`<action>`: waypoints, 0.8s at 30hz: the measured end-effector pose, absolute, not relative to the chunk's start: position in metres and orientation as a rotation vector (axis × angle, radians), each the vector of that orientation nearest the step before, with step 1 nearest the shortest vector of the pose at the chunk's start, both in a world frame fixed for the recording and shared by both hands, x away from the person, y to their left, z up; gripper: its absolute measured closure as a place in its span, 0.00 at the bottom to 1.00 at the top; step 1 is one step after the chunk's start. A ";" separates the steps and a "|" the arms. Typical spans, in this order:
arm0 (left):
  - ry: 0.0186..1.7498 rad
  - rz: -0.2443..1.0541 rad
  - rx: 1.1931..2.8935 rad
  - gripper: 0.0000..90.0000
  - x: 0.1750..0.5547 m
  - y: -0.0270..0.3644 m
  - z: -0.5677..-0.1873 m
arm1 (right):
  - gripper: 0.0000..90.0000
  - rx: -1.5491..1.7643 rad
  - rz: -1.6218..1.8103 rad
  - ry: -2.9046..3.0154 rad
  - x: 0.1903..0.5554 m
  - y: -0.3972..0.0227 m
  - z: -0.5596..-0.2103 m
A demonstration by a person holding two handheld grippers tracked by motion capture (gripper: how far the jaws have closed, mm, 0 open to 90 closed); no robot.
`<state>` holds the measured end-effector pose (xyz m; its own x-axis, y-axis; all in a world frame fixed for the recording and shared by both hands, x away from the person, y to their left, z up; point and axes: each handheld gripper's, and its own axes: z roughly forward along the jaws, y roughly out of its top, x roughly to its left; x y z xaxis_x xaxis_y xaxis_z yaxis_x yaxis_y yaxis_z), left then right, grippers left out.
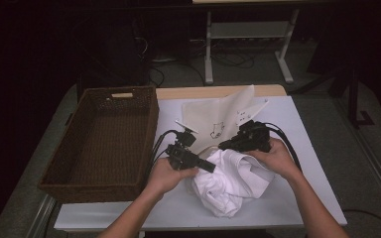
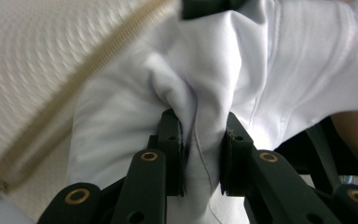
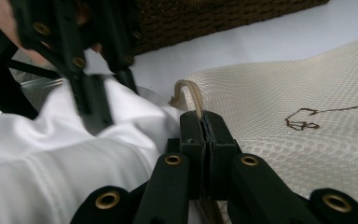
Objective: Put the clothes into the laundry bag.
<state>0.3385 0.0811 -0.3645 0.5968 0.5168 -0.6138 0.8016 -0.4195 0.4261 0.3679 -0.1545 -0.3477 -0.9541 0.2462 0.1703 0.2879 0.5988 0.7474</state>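
Left gripper (image 2: 200, 154): black, hard-edged jaws with brass-coloured rivets, pinching a bunched fold of the white garment (image 2: 270, 60) between the pads; a stitched seam runs down the cloth right through the gap. Cloth there is smooth, thin woven stuff, gathered into soft ridges above the jaws. From above, the same left gripper (image 1: 209, 167) points toward the table's middle, its tip buried in the near-left edge of the white garment (image 1: 230, 181), which lies as a crumpled mound on the white table cover (image 1: 302, 148) between the two hands. Right gripper (image 3: 204, 128): jaws pressed flat together on the cream edge strip of the mesh bag (image 3: 307, 93), the strip arching up out of the pads as a narrow loop. Bag material is a pale beige, fine honeycomb mesh, slightly stiff, with a dark outline drawing stitched or printed on its face. In the high view the right gripper (image 1: 224, 146) sits at the bag's lower edge, just beyond the garment; the mesh bag (image 1: 218, 114) spreads away from it toward the far side of the table, one corner standing up in a point. In the left gripper view a zip-like ribbed band (image 2: 74, 88) runs slantwise along the mesh, blurred. Left of all this, apart from the cloth, stands a dark brown wicker basket (image 1: 146, 129), rectangular, coarse weave, with a cut-out handle in its far wall. Table edge at the far side shows a light wooden strip (image 1: 188, 92).
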 end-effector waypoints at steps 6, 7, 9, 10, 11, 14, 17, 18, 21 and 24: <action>1.237 -0.516 1.865 0.85 0.354 0.090 -0.397 | 0.97 -0.432 -1.348 -2.754 0.358 -0.161 -0.337; 1.253 -0.509 1.835 0.85 0.354 0.090 -0.401 | 0.97 -0.434 -1.336 -2.767 0.356 -0.161 -0.337; 1.263 -0.491 1.809 0.83 0.354 0.090 -0.405 | 0.97 -0.452 -1.288 -2.799 0.355 -0.159 -0.342; 1.257 -0.480 1.818 0.82 0.353 0.091 -0.404 | 0.97 -0.469 -1.273 -2.799 0.357 -0.160 -0.345; 1.247 -0.466 1.834 0.79 0.351 0.092 -0.402 | 0.97 -0.493 -1.273 -2.782 0.359 -0.162 -0.349; 1.217 -0.385 1.913 0.64 0.344 0.095 -0.392 | 0.97 -0.527 -1.281 -2.748 0.363 -0.166 -0.355; 1.210 -0.359 1.956 0.50 0.337 0.105 -0.385 | 0.97 -0.515 -1.279 -2.748 0.363 -0.165 -0.358; 1.207 -0.355 1.955 0.50 0.334 0.108 -0.383 | 0.97 -0.519 -1.284 -2.743 0.363 -0.164 -0.358; 1.196 -0.308 1.966 0.48 0.321 0.116 -0.375 | 0.97 -0.523 -1.291 -2.736 0.365 -0.164 -0.359; 1.195 -0.318 2.008 0.41 0.311 0.116 -0.376 | 0.97 -0.524 -1.294 -2.735 0.366 -0.165 -0.359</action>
<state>0.3108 0.1163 -0.3764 0.5300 0.6422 -0.5538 0.8325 -0.2695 0.4841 0.3656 -0.1645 -0.3594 -0.9393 0.2737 0.2069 0.3336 0.5873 0.7374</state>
